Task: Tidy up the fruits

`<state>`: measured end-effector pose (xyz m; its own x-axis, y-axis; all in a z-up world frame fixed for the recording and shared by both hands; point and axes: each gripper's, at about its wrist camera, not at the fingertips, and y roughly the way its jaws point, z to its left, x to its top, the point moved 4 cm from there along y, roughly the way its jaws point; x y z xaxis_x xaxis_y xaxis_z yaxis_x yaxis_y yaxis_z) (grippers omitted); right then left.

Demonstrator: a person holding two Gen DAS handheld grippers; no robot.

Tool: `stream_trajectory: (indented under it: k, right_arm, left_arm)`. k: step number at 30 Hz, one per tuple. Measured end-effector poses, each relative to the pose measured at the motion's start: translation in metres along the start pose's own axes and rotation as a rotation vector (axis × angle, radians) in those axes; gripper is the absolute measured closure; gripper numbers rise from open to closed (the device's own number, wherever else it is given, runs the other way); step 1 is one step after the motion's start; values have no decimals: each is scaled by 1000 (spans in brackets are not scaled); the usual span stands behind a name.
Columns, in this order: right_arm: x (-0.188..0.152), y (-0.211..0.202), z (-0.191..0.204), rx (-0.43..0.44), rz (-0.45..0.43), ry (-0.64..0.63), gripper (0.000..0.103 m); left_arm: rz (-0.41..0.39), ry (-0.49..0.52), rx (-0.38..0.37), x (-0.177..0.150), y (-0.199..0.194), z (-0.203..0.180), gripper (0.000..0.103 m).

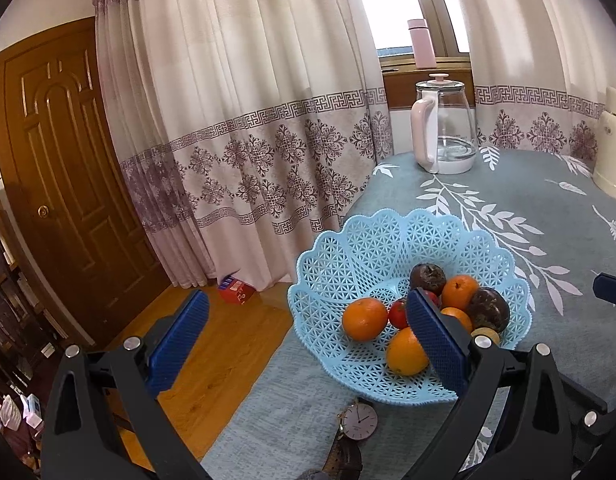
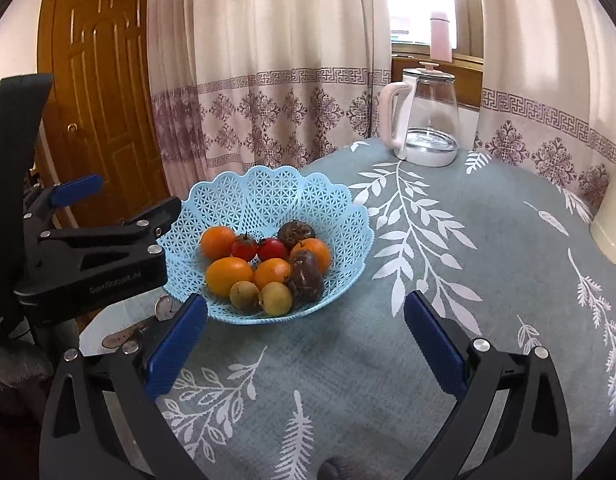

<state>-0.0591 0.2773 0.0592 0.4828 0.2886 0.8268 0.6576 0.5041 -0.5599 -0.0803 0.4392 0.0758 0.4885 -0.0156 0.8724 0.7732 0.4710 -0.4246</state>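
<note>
A light blue lattice basket (image 1: 347,248) (image 2: 268,188) stands near the table's left edge. It holds oranges (image 1: 363,318) (image 2: 218,242), two red tomatoes (image 2: 244,247), two dark wrinkled fruits (image 2: 306,278) and two small yellow-green fruits (image 2: 276,299). My left gripper (image 1: 308,344) (image 2: 140,192) is open beside the basket's left rim, holding nothing; one finger pad (image 1: 435,340) covers part of the fruit in the left wrist view. My right gripper (image 2: 306,350) is open and empty over the tablecloth, just in front of the basket.
A wristwatch (image 1: 357,420) (image 2: 166,306) lies by the basket at the table edge. A glass kettle (image 1: 443,128) (image 2: 423,116) stands at the back, a cream appliance (image 2: 611,224) at the right. Left of the table, the floor holds a red box (image 1: 236,290).
</note>
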Motion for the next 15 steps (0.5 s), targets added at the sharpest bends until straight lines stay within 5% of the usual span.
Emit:
stream_trajectory:
  k: [15]
  right_arm:
    - [-1, 3, 4, 20, 27, 4, 5]
  left_arm:
    - [3, 12, 1, -2, 0, -2, 3]
